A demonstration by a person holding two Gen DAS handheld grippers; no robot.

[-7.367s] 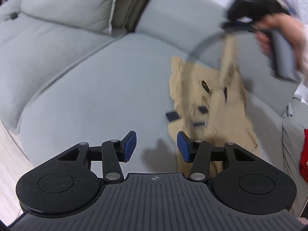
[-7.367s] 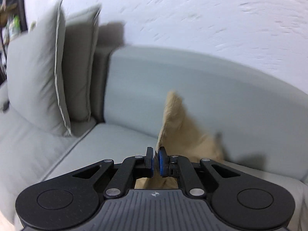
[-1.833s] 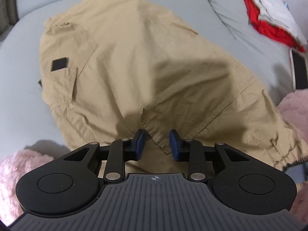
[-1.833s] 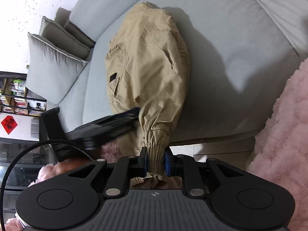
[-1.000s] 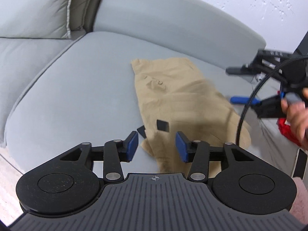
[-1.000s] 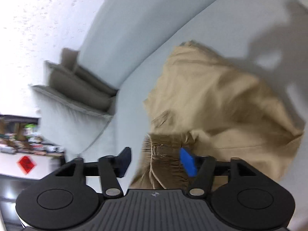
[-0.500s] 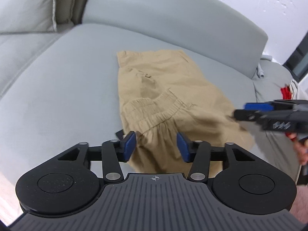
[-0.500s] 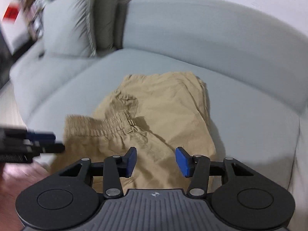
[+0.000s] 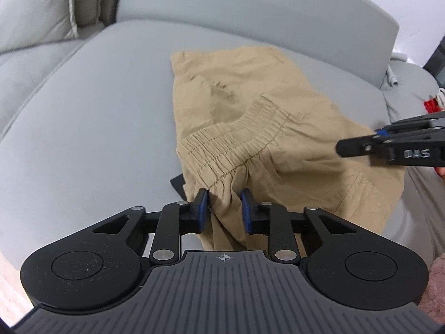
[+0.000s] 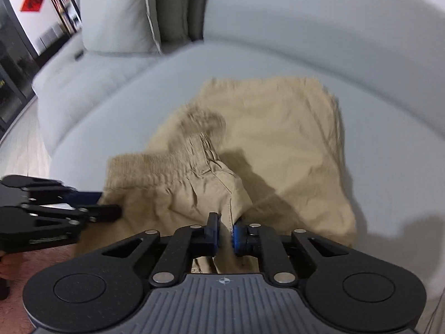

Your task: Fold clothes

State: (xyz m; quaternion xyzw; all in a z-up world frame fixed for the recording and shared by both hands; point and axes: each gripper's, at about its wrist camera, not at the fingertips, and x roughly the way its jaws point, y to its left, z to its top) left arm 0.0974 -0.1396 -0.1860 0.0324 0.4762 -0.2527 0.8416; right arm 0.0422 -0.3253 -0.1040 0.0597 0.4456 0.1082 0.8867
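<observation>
Tan trousers (image 9: 278, 105) lie crumpled on the grey sofa seat (image 9: 97, 111), their elastic waistband (image 9: 236, 144) running across the near part. My left gripper (image 9: 224, 208) is at the near left edge of the cloth, just below the waistband; its jaws are closing with a gathered bunch of fabric filling the gap. In the right wrist view my right gripper (image 10: 226, 231) is closing on a raised fold of the trousers (image 10: 278, 128), pads pressed to it. Each gripper shows in the other's view: the right gripper (image 9: 358, 140), the left gripper (image 10: 108, 203).
Grey back cushions (image 10: 116, 14) stand at the far left of the sofa. Red and white clothing (image 9: 432, 104) lies at the far right edge. A pink fluffy cloth (image 9: 436, 286) is at the near right. A black tag (image 9: 178, 185) pokes out under the trousers.
Both grippers have narrowed from wide open onto the trousers' near edge. The left one came down and closer to the waistband. The right one rolled upright and pinched a fold.
</observation>
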